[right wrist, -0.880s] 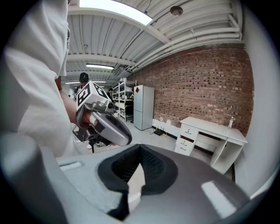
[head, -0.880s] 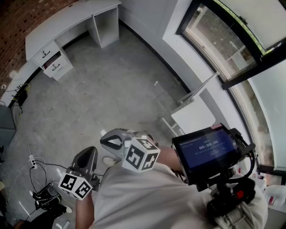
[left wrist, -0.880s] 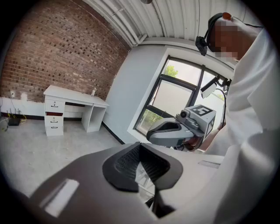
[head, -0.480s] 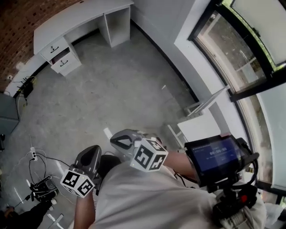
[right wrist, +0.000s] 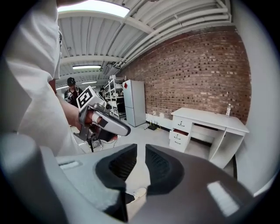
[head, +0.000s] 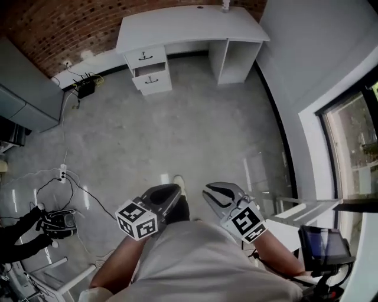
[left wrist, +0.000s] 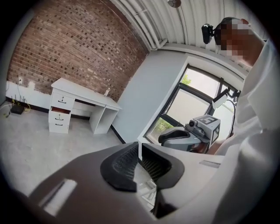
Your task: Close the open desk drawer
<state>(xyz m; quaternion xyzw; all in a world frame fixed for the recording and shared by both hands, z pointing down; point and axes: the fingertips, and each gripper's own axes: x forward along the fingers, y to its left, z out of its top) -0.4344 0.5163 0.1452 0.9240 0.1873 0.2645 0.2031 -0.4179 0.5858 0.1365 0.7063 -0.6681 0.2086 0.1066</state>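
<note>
Open desk drawer [head: 150, 78]: well ahead of both grippers, untouched; left gripper [head: 167, 191] jaws a slit apart, right gripper [head: 220, 191] slightly wider, both empty; likely hazard: 1 off-centre push skews and jams it.

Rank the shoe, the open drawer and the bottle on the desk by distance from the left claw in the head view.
1. Shoe, just ahead of left claw.
2. Open drawer, left end of desk.
3. Bottle, desk's far edge.

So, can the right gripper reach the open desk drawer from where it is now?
Probably not: the right gripper is far from the open drawer, with a wide stretch of floor between them. Nothing stands in the way.
</note>
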